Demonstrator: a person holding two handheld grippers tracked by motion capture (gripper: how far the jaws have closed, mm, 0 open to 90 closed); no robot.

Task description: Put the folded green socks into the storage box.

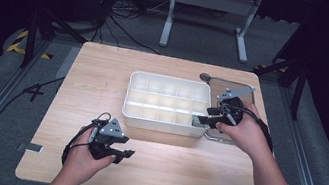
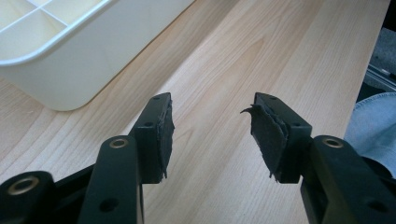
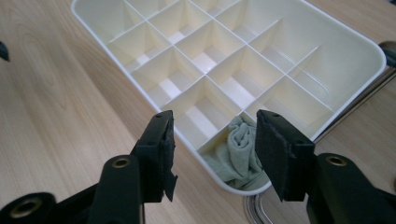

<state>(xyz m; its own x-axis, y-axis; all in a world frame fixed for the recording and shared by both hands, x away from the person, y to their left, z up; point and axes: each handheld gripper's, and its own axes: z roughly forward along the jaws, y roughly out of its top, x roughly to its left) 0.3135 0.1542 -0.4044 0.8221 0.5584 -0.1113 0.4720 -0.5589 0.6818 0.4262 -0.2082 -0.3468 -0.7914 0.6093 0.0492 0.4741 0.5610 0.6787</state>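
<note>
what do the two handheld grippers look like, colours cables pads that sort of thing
Both are black. The left gripper carries a grey three-cornered plate on top, and a black cable loops from it. The right gripper has a similar grey plate. Each jaw has brass-coloured rivets and a dark, frayed pad. The forearms are bare in the high view.

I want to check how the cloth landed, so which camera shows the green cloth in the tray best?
The right gripper view: the green cloth lies bunched in a corner compartment of the white tray, seen close between open jaws. The high view gives a small greenish patch there. The left gripper view catches the tray's outer wall.
</note>
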